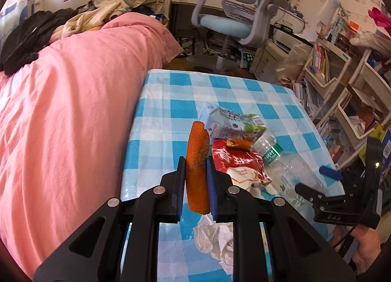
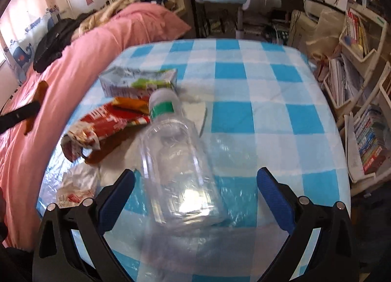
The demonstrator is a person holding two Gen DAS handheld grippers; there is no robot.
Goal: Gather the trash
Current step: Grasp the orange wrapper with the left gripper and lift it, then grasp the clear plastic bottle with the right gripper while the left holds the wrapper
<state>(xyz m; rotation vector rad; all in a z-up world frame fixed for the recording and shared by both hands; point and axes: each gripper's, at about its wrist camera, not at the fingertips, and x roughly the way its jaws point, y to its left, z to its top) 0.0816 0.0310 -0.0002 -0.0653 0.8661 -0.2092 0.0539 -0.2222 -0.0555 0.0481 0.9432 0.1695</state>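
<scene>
My left gripper (image 1: 195,172) is shut on a strip of orange peel (image 1: 197,159), held upright above the table's left part. On the blue-checked tablecloth (image 2: 268,111) lie a milk carton (image 1: 229,120), a red snack wrapper (image 1: 239,162), a clear plastic bottle (image 2: 176,159) with a green label, and crumpled white paper (image 1: 215,235). My right gripper (image 2: 195,184) is open, its jaws on either side of the bottle's body without touching it. It also shows at the right of the left wrist view (image 1: 327,184). The peel shows at the left of the right wrist view (image 2: 36,106).
A bed with a pink quilt (image 1: 61,123) runs along the table's left edge. An office chair (image 1: 244,18) stands behind the table. Shelves full of books (image 2: 361,86) line the right side.
</scene>
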